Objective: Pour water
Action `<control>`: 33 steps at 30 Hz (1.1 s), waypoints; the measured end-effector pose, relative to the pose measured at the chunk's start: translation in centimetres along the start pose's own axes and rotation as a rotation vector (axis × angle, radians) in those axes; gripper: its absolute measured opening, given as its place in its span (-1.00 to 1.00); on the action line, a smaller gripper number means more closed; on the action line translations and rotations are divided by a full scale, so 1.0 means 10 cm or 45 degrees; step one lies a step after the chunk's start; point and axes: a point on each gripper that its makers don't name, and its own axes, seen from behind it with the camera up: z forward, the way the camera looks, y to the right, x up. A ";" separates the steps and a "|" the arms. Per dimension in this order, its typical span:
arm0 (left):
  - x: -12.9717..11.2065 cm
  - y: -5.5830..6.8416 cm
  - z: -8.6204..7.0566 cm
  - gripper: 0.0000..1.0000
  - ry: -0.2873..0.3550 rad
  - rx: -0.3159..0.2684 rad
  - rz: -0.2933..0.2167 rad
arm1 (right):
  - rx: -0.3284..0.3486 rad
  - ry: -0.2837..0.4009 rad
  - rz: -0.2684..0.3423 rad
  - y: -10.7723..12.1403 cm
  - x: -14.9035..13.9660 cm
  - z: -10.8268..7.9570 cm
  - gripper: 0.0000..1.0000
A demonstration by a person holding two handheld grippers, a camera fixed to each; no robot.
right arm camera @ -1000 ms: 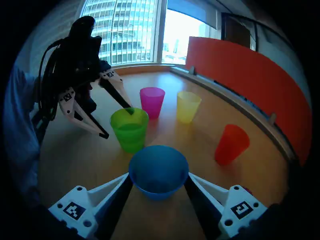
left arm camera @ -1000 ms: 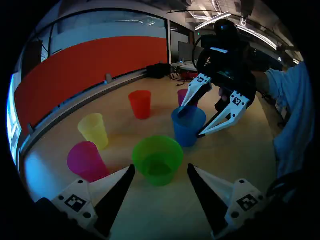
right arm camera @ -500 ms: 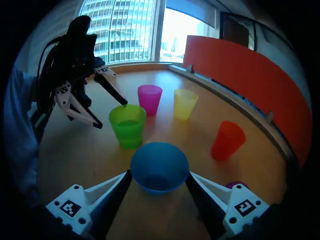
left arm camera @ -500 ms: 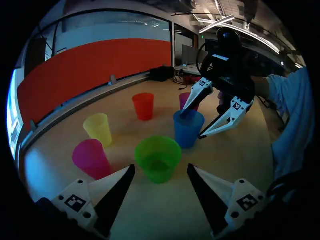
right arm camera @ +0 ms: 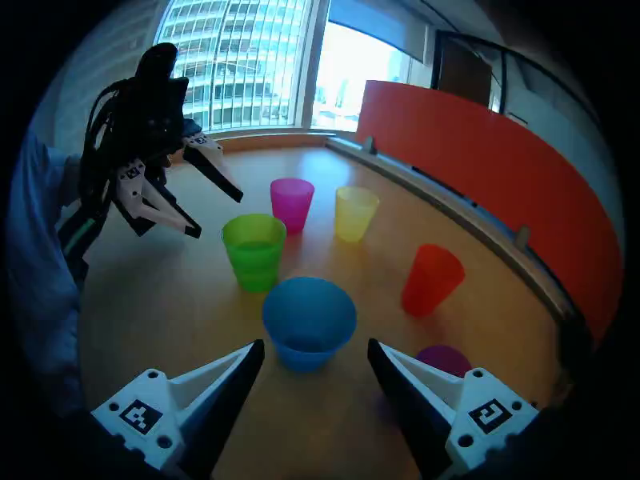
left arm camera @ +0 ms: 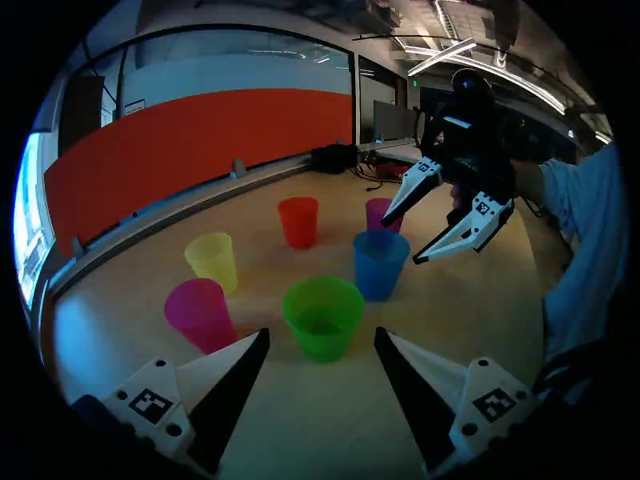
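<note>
Several coloured plastic cups stand upright on a wooden table (left arm camera: 480, 304). A green cup (left arm camera: 323, 317) with some water in it sits just ahead of my left gripper (left arm camera: 320, 352), which is open and empty. A blue cup (right arm camera: 309, 320) stands just ahead of my right gripper (right arm camera: 314, 362), also open and empty. In the left gripper view the blue cup (left arm camera: 380, 264) is behind the green one, and the right gripper (left arm camera: 405, 240) hovers open above and to its right. In the right gripper view the green cup (right arm camera: 254, 251) stands farther off, with the left gripper (right arm camera: 214, 214) raised to its left.
A pink cup (left arm camera: 200, 314), a yellow cup (left arm camera: 213, 261), a red cup (left arm camera: 298, 222) and a purple cup (left arm camera: 378, 214) stand around the two. A low ledge (left arm camera: 160, 220) under an orange wall borders the table. A person's sleeve (left arm camera: 584, 240) is at the right.
Both grippers have drawn back and risen away from the cups. The right gripper's fingers no longer flank the blue cup, and the left gripper's no longer flank the green one.
</note>
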 end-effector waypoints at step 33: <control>0.41 -0.57 -0.58 0.95 0.303 0.411 -0.119 | -0.358 0.291 0.196 0.34 0.23 -0.81 1.00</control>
